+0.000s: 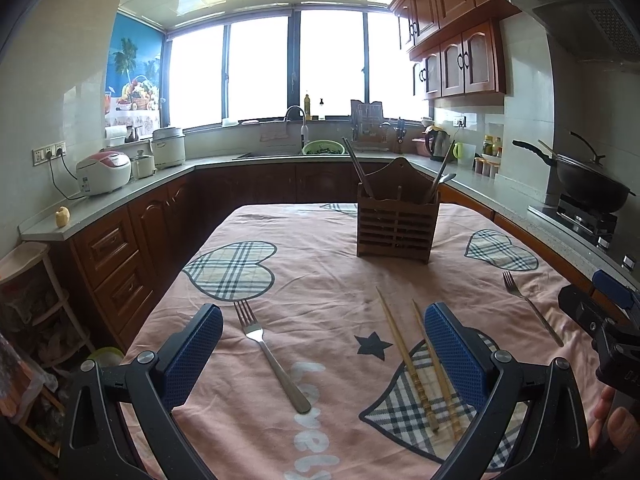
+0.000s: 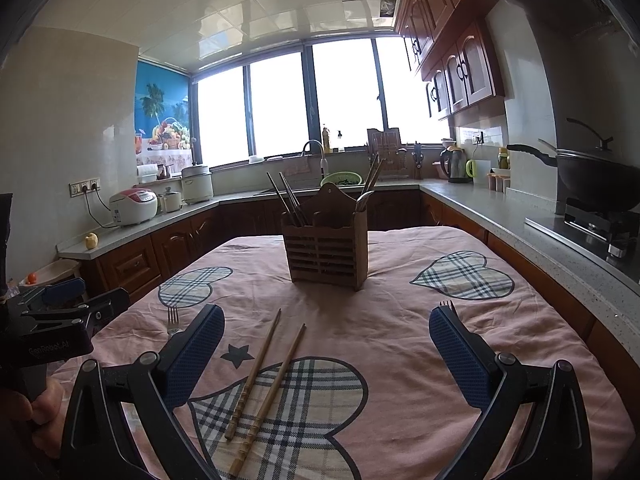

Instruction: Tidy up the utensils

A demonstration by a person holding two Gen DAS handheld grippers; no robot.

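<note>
Left tongs: I see my left gripper spread wide and empty, blue padded fingers low over the pink cloth-covered table.
Right tongs: my right gripper is likewise wide apart, holding nothing.
Between left fingers: a steel fork with a plain handle lies on the cloth, tines pointing away from me, touching neither pad.
Chopsticks: a pair of light wooden chopsticks lies just inside my left gripper's right finger; in the right view the same pair sits nearer the left finger, tips slightly splayed.
Second fork: another steel fork lies near the table's right edge; in the right view its tines peek above my right finger.
Open room: bare cloth stretches ahead to the holder.
Holder: a brown slatted wooden utensil box stands upright mid-table, well apart from both grippers, with chopsticks and a spoon in it.
Edges: dark wood cabinets and grey counter ring the table.
</note>
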